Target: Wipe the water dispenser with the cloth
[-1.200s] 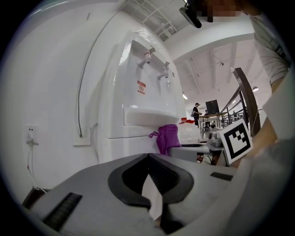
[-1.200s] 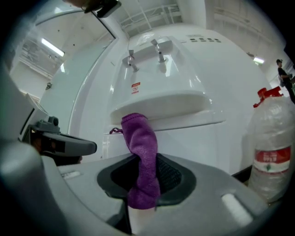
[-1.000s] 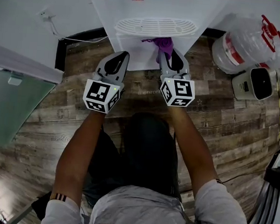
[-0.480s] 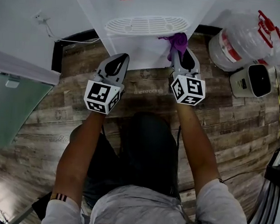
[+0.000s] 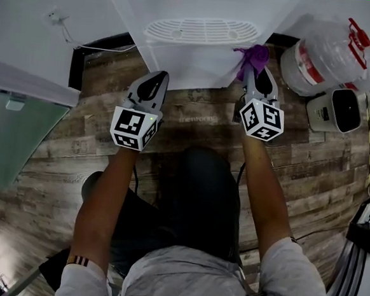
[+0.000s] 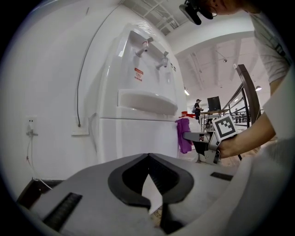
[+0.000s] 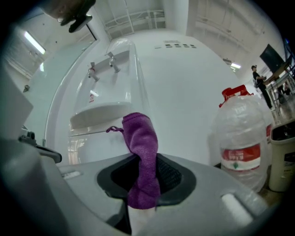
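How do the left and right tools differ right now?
The right tool grips the purple cloth; the left tool is shut on nothing. The right tool holds the cloth at the right front corner of the water dispenser; the left tool sits back from its front, apart. Both point at the dispenser.

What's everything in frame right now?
white water dispenser: 1, white, against wall ahead
purple cloth: 1, purple, clamped in jaws, at dispenser's right front edge
clear plastic water bottle: 1, clear, red handle, floor right of dispenser
small boxy appliance: 1, beige, dark round face, floor beside bottle
wall socket: 1, white, wall left of dispenser
wood-plank floor: 1, brown-grey, underfoot
left gripper: 1, grey, jaws shut, empty, facing dispenser
right gripper: 1, grey, jaws shut on cloth
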{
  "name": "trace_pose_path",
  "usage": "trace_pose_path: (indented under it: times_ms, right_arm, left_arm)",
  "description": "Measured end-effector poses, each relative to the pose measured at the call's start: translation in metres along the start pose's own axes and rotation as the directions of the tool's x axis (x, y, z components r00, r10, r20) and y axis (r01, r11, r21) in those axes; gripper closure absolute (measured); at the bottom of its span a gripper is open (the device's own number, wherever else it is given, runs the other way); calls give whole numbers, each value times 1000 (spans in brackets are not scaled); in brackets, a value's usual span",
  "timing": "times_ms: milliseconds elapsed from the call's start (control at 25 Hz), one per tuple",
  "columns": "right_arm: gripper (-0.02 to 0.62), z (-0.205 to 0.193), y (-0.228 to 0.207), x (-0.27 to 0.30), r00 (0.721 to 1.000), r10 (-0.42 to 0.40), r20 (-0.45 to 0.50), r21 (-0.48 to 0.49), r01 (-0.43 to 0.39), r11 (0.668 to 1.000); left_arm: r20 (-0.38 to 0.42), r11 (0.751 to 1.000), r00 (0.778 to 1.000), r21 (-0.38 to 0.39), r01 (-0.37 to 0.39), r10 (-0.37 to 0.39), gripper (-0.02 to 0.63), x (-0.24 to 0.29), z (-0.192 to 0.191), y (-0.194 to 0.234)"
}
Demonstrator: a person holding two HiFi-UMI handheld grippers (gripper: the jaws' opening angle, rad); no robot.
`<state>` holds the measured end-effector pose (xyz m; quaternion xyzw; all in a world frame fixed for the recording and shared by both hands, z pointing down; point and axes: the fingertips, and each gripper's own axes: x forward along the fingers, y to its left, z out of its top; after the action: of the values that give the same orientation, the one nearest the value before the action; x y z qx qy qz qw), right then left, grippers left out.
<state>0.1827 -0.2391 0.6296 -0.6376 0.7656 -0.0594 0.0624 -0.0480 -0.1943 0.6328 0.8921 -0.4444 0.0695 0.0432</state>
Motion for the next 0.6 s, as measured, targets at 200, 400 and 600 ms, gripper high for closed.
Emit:
trace_pose_path:
  times_ms: [200,400,600]
  right_arm:
    - [494,-10,3,-7,1000,1,-5,-19,-1,1000]
    - [494,-28,51,-20,994,110,-19,-61,-111,992]
    - [494,-52,118,-20,969,241,-44,-79,-244,966]
  left_arm:
    - [-14,1000,1000,-17,-16,16,607,-2,-16,9]
    - [-34,999,999,-27,-34,33,607,-5,-34,20]
    - [-56,999,998,-16,-43,42,607,-7,-48,33]
